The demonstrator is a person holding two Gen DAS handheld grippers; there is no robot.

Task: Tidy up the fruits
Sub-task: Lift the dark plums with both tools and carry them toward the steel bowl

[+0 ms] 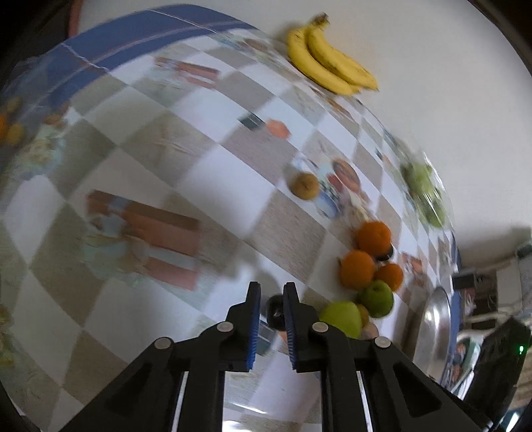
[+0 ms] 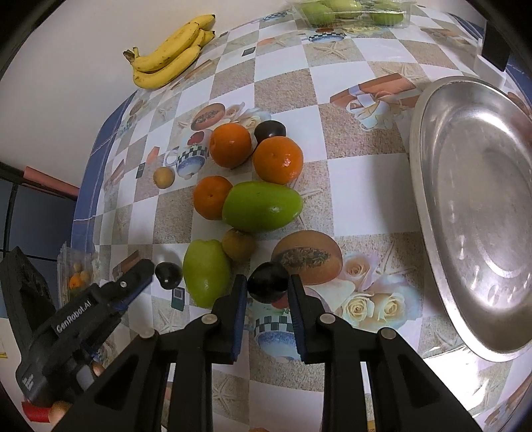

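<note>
A pile of fruit lies on the checked tablecloth: oranges (image 2: 277,159), a big green fruit (image 2: 262,206), a second green fruit (image 2: 206,272), small brown fruits (image 2: 238,244) and dark plums. My right gripper (image 2: 267,285) has its jaws on either side of a dark plum (image 2: 268,282), touching it on the table. My left gripper (image 1: 272,299) is closed on another dark plum (image 1: 276,312); it also shows in the right wrist view (image 2: 146,269) beside that plum (image 2: 168,275). A steel tray (image 2: 472,212) lies at the right.
A banana bunch (image 2: 171,53) lies at the far left edge by the wall. A clear box of green fruit (image 2: 352,11) sits at the far edge. A lone brown fruit (image 2: 163,177) lies left of the pile. A bag of fruit (image 2: 78,272) sits at the near left.
</note>
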